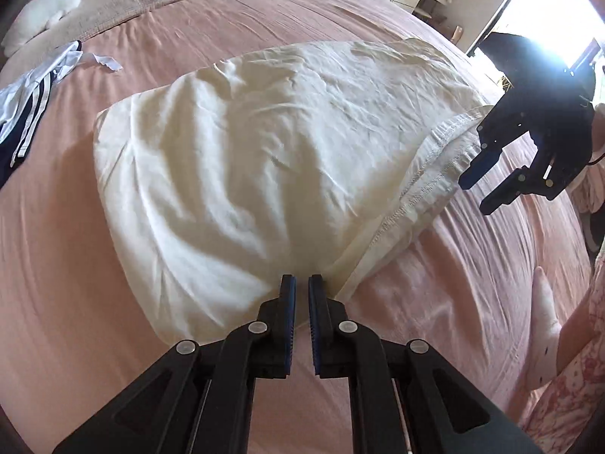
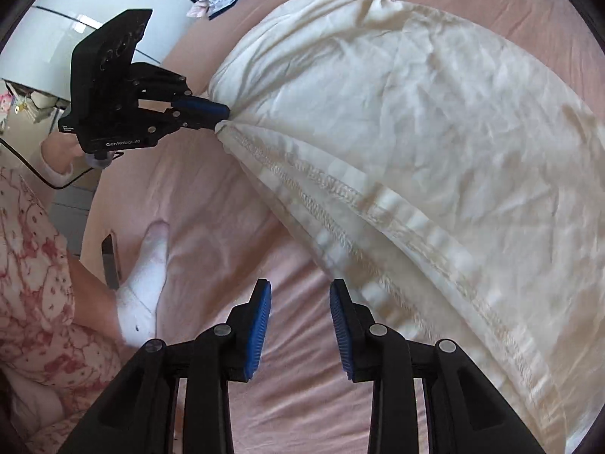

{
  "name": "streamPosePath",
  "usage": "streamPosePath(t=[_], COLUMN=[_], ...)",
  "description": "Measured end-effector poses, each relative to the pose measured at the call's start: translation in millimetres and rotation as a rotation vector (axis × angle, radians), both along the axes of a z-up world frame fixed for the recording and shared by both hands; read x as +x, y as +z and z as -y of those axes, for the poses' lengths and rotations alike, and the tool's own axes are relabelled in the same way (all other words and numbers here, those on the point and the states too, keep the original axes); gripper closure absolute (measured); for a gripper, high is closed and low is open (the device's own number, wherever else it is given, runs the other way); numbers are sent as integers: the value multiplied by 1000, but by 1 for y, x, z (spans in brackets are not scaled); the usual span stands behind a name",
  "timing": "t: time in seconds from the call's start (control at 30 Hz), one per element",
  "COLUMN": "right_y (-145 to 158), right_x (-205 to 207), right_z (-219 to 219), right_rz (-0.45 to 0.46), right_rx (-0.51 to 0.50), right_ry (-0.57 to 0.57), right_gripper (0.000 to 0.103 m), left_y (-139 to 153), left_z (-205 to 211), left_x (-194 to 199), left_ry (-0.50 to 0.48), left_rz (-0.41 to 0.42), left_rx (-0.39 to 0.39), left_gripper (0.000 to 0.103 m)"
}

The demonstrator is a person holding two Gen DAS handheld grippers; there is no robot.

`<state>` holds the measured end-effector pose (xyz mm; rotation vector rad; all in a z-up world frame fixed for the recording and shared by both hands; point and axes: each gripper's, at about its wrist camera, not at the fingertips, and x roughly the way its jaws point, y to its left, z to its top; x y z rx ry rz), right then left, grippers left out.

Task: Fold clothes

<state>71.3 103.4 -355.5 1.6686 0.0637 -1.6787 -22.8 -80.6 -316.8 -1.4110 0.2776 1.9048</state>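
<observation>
Cream garment (image 2: 397, 113) pinched by left gripper (image 2: 223, 115); right gripper (image 2: 300, 325) jaws apart, empty.

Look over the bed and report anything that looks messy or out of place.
The cream garment lies rumpled, its stitched hem bunched where the left gripper pinches a corner. Navy and white clothes sit in an unfolded heap near the pillows. The right gripper is open, holding nothing.

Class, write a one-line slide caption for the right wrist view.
Left gripper pinches the cream garment at its corner on the pink bedsheet; right gripper hangs open beside the stitched hem.
</observation>
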Motion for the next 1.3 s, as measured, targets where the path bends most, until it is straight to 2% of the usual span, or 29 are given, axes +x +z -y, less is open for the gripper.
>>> streamPosePath(t=[0.1, 0.13, 0.2, 0.27, 0.33, 0.4, 0.47, 0.53, 0.63, 0.7, 0.73, 0.77, 0.8, 0.83, 0.9, 1.0, 1.03, 1.1, 1.13, 1.17, 1.23, 1.3], right_y=[11, 13, 8, -7, -11, -3, 5, 10, 26, 38, 38, 39, 34, 25, 6, 13, 13, 9, 12, 18, 33, 48], right_x=[-11, -16, -27, -34, -34, -15, 7, 25, 26, 15, 8, -1, -13, -23, -32, -9, 2, 24, 31, 35, 34, 26], right_z=[-42, -57, -82, -95, -106, -108, -111, -116, -131, -145, -151, -156, -156, -158, -165, -171, -173, -174, -175, -178, -180, -177], right_rz=[-56, -77, -127, -122, -104, -143, -118, -66, -90, -160, -202, -242, -271, -280, -231, -214, -182, -116, -101, -95, -117, -190], right_rx=[-77, -99, -62, 45, 80, 104, 99, 59, -11, -94, -87, -73, -11, 66, 166, 143, 133, 166, 194, 185, 89, 6], right_ry=[-255, -348, -517, -570, -526, -445, -333, -269, -361, -504, -584, -662, -715, -724, -665, -596, -571, -497, -494, -519, -563, -580], right_gripper=[72, 72, 68, 65, 65, 65, 65, 65, 65, 65, 58, 42, 39, 39, 39, 40, 39, 39, 39, 39, 39, 39], left_y=[20, 18, 7, -8, -14, -9, -3, 4, 8, 6, 0, -8, -17, -19, -23, -14, -14, -18, -20, -18, -14, -4], left_z=[-16, -29, -63, -85, -90, -84, -77, -76, -85, -102, -111, -120, -130, -137, -150, -160, -161, -161, -162, -165, -173, -177], left_x=[-8, -14, -28, -29, -16, -1, 9, 6, -7, -20, -28, -34, -40, -36, -26, -1, 9, 24, 28, 27, 20, 8], left_ry=[-21, -28, -48, -96, -169, -249, -306, -293, -244, -198, -170, -159, -151, -182, -255, -376, -409, -465, -475, -468, -436, -393], left_rz=[-97, -102, -95, -40, -36, -28, 13, 3, -31, -70, -68, -53, -38, -48, -75, -36, -22, 19, 28, 26, 19, 21], left_rx=[87, 83, 43, -29, -55, -20, 26, 46, 70, 71, 57, 36, 13, 0, -25, 48, 61, 77, 85, 98, 138, 211], left_gripper=[95, 95, 95, 95, 95, 95, 95, 95, 94, 94, 94, 94, 94, 94, 94, 94, 94, 94, 94, 94, 94, 94])
